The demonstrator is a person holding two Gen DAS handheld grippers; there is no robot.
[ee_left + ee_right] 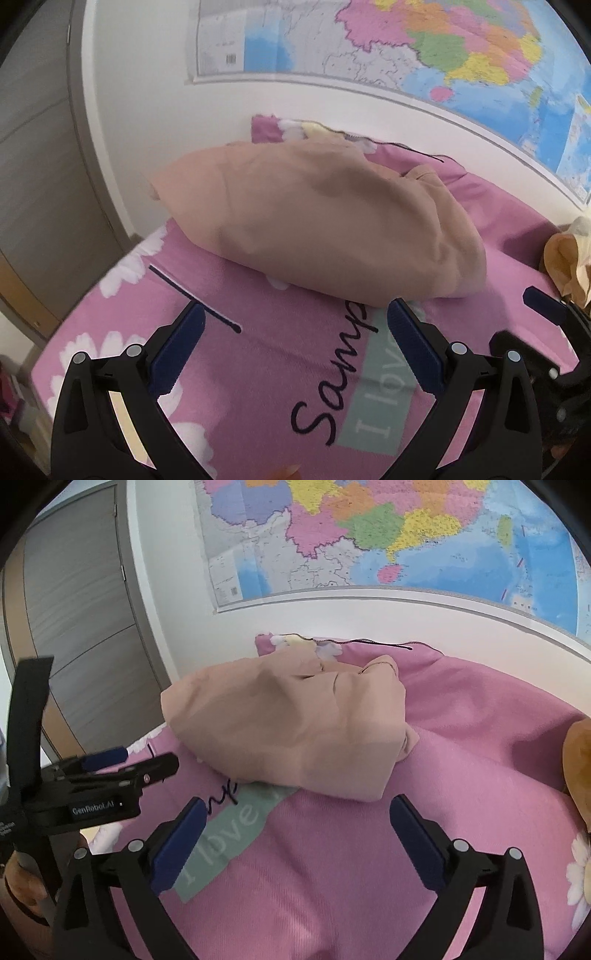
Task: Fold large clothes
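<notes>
From the left wrist view, the left gripper hangs over a pink bedspread printed with white daisies and dark script lettering, its two blue-padded jaws spread wide with nothing between them. Just beyond the fingertips lies the peach garment — folded into a thick, rounded bundle that rests on the bedspread and reaches back toward the white wall, where a coloured map hangs. At the right edge the tip of the right gripper pokes in, with a tan cloth behind it. From the right wrist view, the right gripper also stands fully open and empty, the garment lying just ahead of its fingertips, apart from them. The left gripper shows side-on at the left — a hand grips its handle below. A grey door stands behind it.
</notes>
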